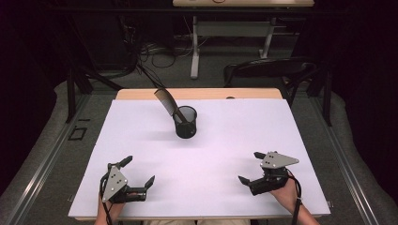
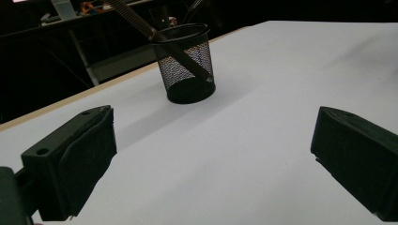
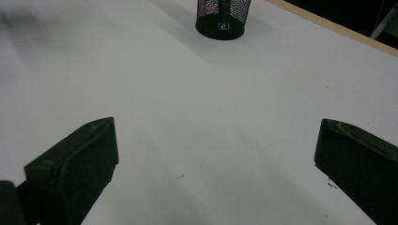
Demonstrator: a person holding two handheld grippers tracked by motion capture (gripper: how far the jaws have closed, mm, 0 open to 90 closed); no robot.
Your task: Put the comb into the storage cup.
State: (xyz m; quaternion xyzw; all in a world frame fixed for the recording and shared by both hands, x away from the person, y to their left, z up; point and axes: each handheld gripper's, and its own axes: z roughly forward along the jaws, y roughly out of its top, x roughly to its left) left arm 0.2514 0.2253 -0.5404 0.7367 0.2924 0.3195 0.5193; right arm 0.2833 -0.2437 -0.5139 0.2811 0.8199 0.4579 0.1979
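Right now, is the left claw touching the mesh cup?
Apart. The high view shows bare white table between the left claw and the mesh cup, which holds a comb.

**Black tools on a white sheet**

Your left gripper (image 1: 139, 172), at the lower left of the high view, has 2 black jaws and a grey plate dotted with small dark holes. Your right gripper (image 1: 252, 167), at the lower right, matches it: black body, black jaws, grey plate. At the upper centre stands a black mesh cup (image 1: 185, 122), its wall a fine wire grid that lets pale patches show through in your left gripper view. The comb (image 1: 166, 101) leaning in it is dark brownish-black with fine close teeth. The table (image 1: 234, 140) is covered in plain white, and its far edge shows a light tan wood strip.
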